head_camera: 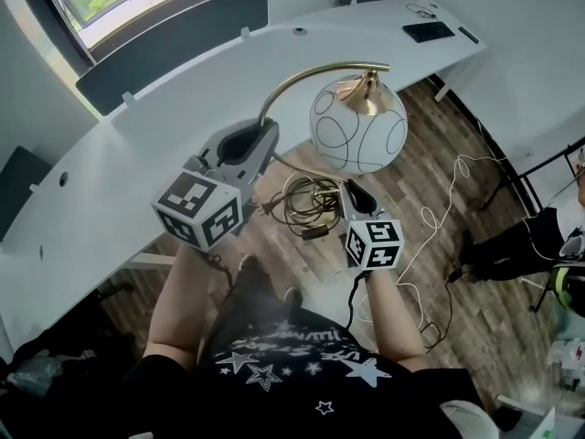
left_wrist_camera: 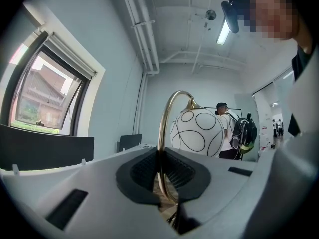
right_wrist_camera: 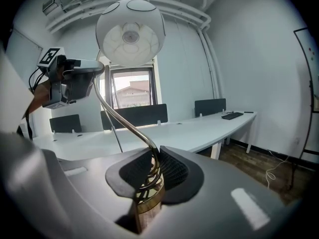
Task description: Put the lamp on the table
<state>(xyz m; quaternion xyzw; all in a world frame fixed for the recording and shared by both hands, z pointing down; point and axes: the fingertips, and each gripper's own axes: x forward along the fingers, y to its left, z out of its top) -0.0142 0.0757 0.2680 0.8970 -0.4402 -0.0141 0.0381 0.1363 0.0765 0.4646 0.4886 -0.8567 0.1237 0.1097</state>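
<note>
The lamp hangs in the air over the wood floor, in front of the white curved table (head_camera: 137, 144). Its white globe shade (head_camera: 358, 128) with thin black loops hangs from a curved brass arm (head_camera: 302, 76). My left gripper (head_camera: 262, 133) is shut on that brass arm (left_wrist_camera: 160, 148), and the shade (left_wrist_camera: 197, 132) shows just beyond its jaws. My right gripper (head_camera: 353, 193) is shut on the lower brass stem (right_wrist_camera: 149, 176) close to the base. The lamp's coiled cord (head_camera: 306, 201) dangles between the two grippers. In the right gripper view the shade (right_wrist_camera: 130, 30) hangs overhead, with the left gripper (right_wrist_camera: 75, 81) beside it.
Dark divider panels (head_camera: 174, 44) line the table's far edge, and a black keyboard (head_camera: 428, 31) lies at its far right end. A white cable (head_camera: 450, 195) trails over the floor. A person (head_camera: 526, 245) is at the right, and another with a backpack (left_wrist_camera: 234, 133) stands behind the lamp.
</note>
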